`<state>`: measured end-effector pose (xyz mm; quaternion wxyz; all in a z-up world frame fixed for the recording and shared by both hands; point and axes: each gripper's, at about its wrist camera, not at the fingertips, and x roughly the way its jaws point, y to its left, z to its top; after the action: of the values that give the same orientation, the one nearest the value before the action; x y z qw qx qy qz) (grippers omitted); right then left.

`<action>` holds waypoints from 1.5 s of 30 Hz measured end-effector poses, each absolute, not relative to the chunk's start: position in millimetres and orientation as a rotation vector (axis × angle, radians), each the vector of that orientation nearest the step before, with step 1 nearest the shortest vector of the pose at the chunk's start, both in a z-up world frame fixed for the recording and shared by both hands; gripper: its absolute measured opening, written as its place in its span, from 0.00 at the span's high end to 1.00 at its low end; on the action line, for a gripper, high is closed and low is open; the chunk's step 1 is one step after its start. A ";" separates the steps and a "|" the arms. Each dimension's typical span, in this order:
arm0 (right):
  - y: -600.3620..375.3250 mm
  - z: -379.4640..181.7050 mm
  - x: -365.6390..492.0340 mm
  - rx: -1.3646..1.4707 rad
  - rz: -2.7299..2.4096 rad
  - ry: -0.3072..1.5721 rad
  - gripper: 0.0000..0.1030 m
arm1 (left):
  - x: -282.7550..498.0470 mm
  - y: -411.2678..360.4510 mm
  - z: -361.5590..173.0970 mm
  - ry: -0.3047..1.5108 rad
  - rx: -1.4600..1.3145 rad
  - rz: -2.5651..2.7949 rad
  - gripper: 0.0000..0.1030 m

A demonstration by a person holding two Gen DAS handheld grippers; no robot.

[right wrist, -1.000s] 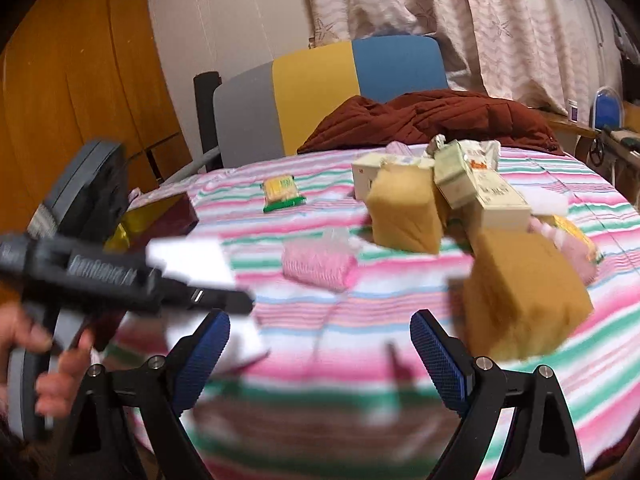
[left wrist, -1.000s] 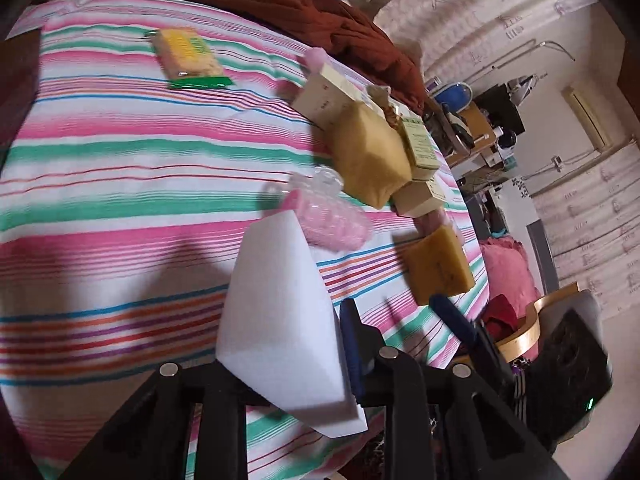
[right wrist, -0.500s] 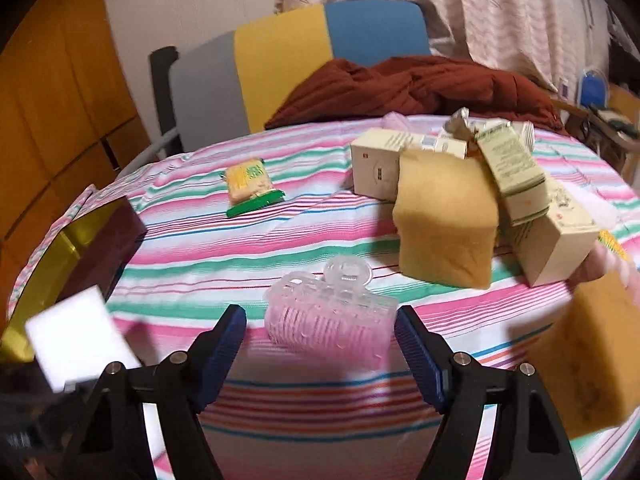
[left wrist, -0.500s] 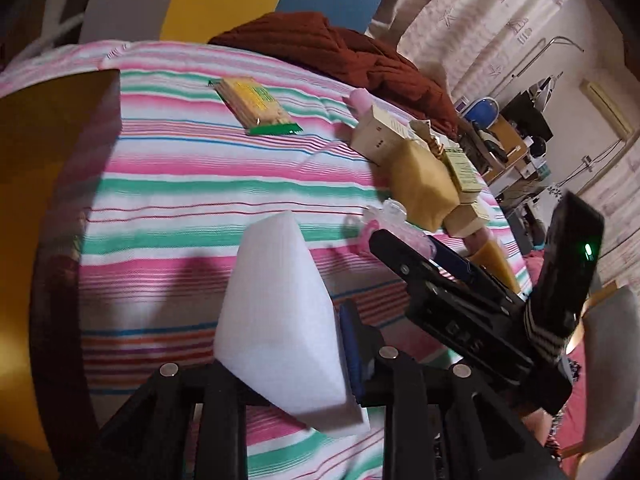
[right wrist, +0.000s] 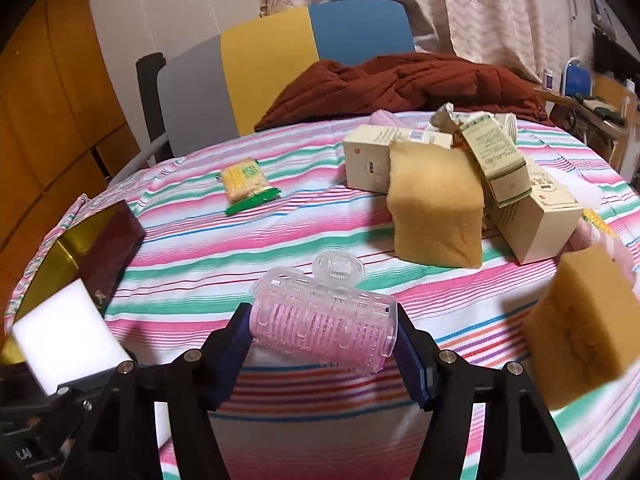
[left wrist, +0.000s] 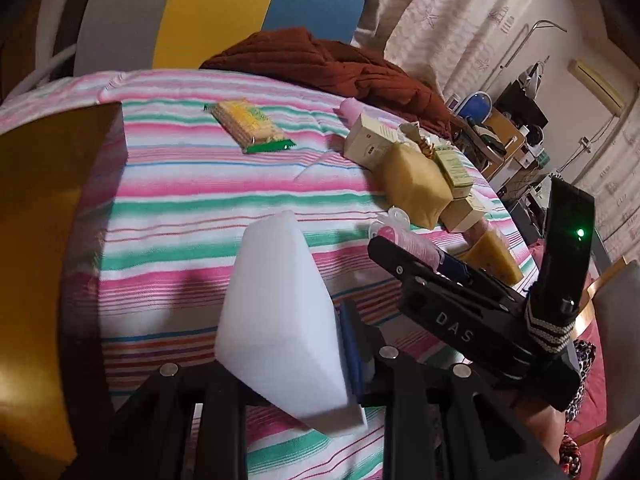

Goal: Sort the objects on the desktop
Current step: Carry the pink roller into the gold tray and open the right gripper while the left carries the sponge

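Note:
My left gripper (left wrist: 280,344) is shut on a white foam block (left wrist: 276,300), held above the striped tablecloth (left wrist: 192,216) near its left side. The same block (right wrist: 64,344) shows at the lower left of the right wrist view. A pink hair roller (right wrist: 324,324) with a clear clip lies between the blue pads of my right gripper (right wrist: 324,356), and both pads touch its ends. In the left wrist view the right gripper (left wrist: 416,256) reaches in from the right, with the roller (left wrist: 408,240) at its tip.
A gold and dark box (right wrist: 100,236) sits at the table's left edge. A cracker packet (right wrist: 246,180) lies further back. Yellow sponges (right wrist: 434,208) and cartons (right wrist: 532,216) are piled at the right, another sponge (right wrist: 580,328) nearer. Red-brown cloth (right wrist: 400,84) and a chair stand behind.
My right gripper moved forward onto the pink roller and its fingers closed in on its ends. The left gripper, still holding the white block, swung left toward the gold box.

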<state>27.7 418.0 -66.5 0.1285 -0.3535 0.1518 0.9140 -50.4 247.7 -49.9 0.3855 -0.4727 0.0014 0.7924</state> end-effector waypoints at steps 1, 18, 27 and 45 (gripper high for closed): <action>414.9 -64.0 28.8 -1.024 2.665 0.441 0.35 | -49.4 244.6 -46.3 0.003 -1.192 2.025 0.76; 313.9 0.5 -1.9 -0.924 2.933 0.331 0.35 | -60.8 156.5 29.0 -0.001 -0.932 2.276 0.76; 252.1 3.2 -46.3 -0.976 3.051 0.263 0.35 | -101.7 98.2 20.6 -0.066 -0.993 2.411 0.76; 221.0 -26.8 -125.3 -1.135 3.004 0.102 0.35 | -161.7 78.6 -6.7 0.002 -1.095 2.511 0.76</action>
<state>-125.3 221.0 -26.8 -0.0357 -0.3530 0.0316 0.9344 -161.7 78.6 -6.7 0.1998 -0.3917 0.0006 0.8981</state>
